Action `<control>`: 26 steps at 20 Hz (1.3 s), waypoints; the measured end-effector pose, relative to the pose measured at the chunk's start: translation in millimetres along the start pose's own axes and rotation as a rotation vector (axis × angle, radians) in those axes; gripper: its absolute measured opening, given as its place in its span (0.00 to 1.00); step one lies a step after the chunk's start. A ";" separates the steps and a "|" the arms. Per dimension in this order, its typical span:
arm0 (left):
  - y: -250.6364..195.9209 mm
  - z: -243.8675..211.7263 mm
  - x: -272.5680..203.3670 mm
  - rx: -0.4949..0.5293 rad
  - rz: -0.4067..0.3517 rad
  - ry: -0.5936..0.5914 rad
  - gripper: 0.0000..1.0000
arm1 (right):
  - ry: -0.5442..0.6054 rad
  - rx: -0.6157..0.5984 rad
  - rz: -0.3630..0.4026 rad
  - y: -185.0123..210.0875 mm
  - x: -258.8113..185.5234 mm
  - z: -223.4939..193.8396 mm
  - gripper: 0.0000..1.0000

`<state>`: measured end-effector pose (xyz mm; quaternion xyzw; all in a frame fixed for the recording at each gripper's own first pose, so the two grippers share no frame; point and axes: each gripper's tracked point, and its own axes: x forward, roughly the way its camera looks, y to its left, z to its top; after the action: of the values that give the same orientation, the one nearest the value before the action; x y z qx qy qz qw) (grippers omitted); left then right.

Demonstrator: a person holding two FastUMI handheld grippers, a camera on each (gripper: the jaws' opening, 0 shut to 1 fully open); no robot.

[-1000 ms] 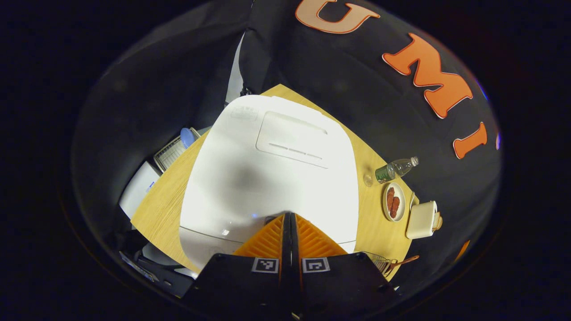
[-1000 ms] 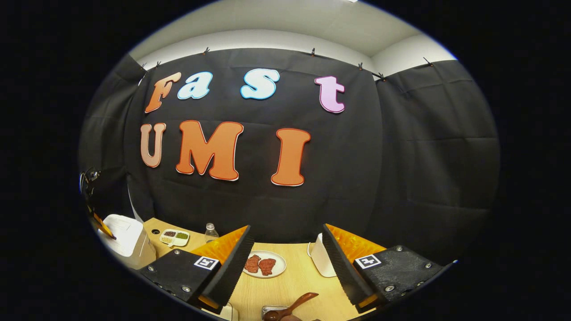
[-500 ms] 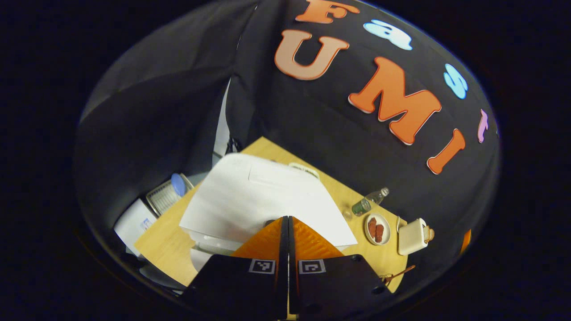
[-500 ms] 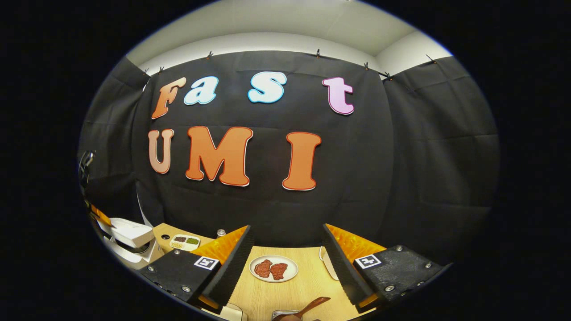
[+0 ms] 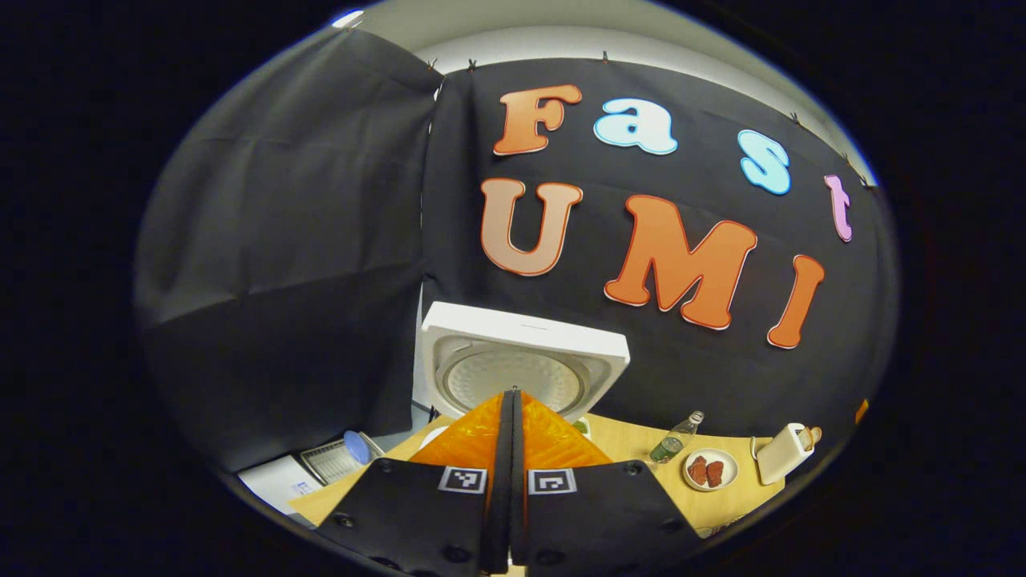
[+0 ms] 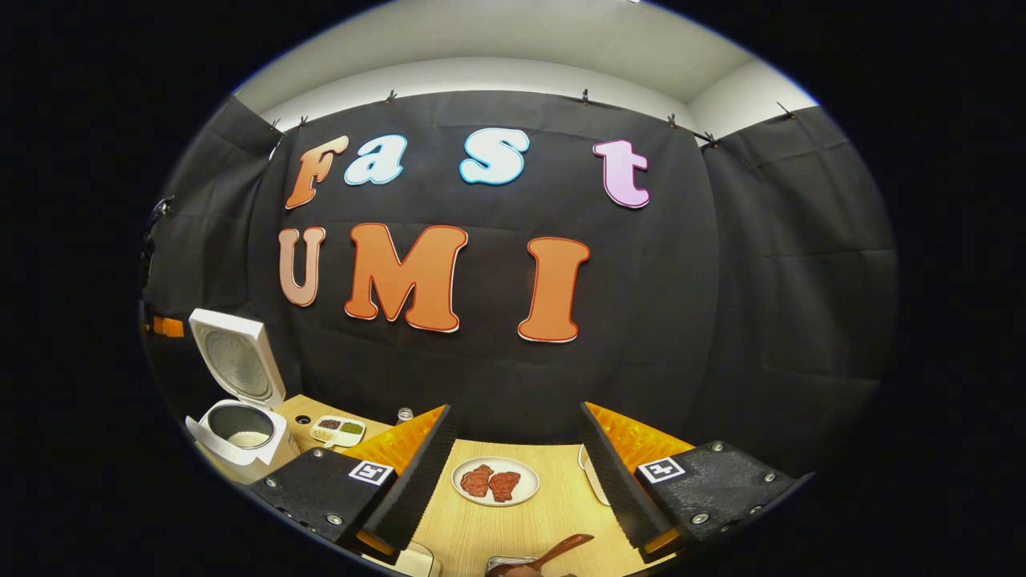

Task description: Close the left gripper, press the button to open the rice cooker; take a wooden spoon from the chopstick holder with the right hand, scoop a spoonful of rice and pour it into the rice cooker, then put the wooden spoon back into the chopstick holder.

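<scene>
The left gripper (image 5: 510, 401) has its jaws pressed together with nothing between them. Straight ahead of their tips, in the left gripper view, stands the rice cooker (image 5: 521, 365) with its lid swung up and upright, the round inner plate of the lid facing the camera. The jaw tips overlap the lower edge of that lid in the picture; whether they touch it cannot be told. To the right on the wooden bench (image 5: 725, 501) stand a plastic bottle (image 5: 676, 438), a plate of meat slices (image 5: 708, 470) and a cream-coloured toaster (image 5: 780, 453), all well apart from the jaws.

The right gripper (image 6: 517, 437) has its jaws spread wide and empty. In the right gripper view the open rice cooker (image 6: 238, 401) sits far to the left of the jaws, its lid raised and its pot showing. Near it lies a small divided dish (image 6: 339, 430) with dark and green fillings. Between the two jaws, farther off on the bench (image 6: 553, 517), rests the plate of meat slices (image 6: 494, 482). Below the gap, close to the bottom edge, the wooden spoon (image 6: 553, 551) points its handle up and to the right, its bowl end down at a metal holder (image 6: 502, 563) that is mostly cut off; the spoon lies nearer than the jaw tips and untouched by them
</scene>
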<state>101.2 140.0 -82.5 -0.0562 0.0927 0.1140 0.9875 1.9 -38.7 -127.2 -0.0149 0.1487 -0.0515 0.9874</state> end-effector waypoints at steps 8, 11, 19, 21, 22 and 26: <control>-39.3 11.3 -53.6 0.096 -0.028 -0.122 0.55 | 0.070 0.040 -0.033 -25.0 -7.1 -35.2 0.95; -55.2 10.8 -70.4 0.127 -0.042 -0.167 0.70 | 0.105 0.065 -0.040 -35.7 -10.3 -53.3 0.95; -108.4 -4.1 -107.3 0.196 -0.093 -0.230 1.00 | 0.228 0.159 -0.061 -69.8 -20.6 -118.9 0.95; -120.0 -9.0 -112.9 0.211 -0.102 -0.230 1.00 | 0.272 0.178 -0.061 -74.1 -18.8 -139.7 0.95; -124.7 -12.8 -115.1 0.222 -0.101 -0.227 1.00 | 0.297 0.185 -0.059 -73.7 -16.7 -152.2 0.95; -143.5 -25.3 -125.7 0.235 -0.102 -0.209 1.00 | 0.422 0.225 -0.037 -70.1 -13.5 -202.2 0.95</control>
<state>10.4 -29.3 -69.6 0.0674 -0.0008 0.0575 0.9961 -77.4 -109.9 -313.3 0.1037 0.3446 -0.0879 0.9289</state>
